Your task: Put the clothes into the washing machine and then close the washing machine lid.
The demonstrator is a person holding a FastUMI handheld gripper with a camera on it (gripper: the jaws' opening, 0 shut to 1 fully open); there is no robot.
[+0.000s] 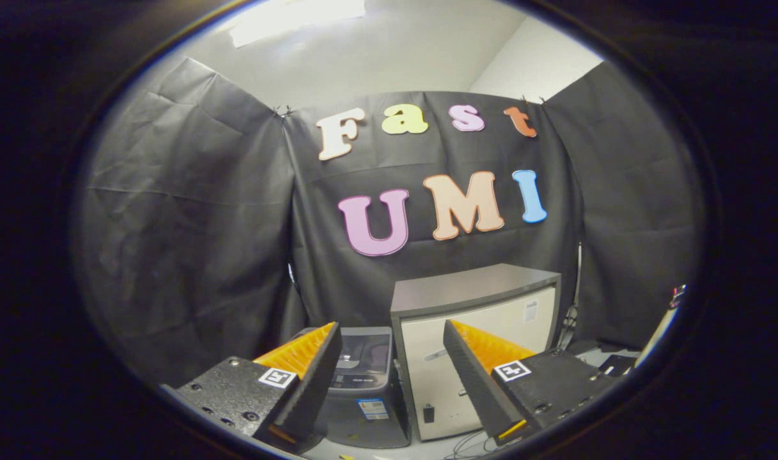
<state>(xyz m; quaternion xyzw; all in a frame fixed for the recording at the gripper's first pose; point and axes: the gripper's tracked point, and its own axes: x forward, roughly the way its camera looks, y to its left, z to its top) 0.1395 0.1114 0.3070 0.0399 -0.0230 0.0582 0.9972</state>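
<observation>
Our tool (392, 358) hangs released and empty. The washer (363, 383) sits at 12 o'clock beyond the fingers. We expect soft, light clothes; pinch a bunched fold.

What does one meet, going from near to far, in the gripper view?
Open gripper with nothing between its fingers → small grey washing machine and white cabinet → black cloth wall.

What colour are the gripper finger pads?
Orange, ribbed pads on black fingers, clearest in the gripper view; the gripper is open, nothing between.
</observation>
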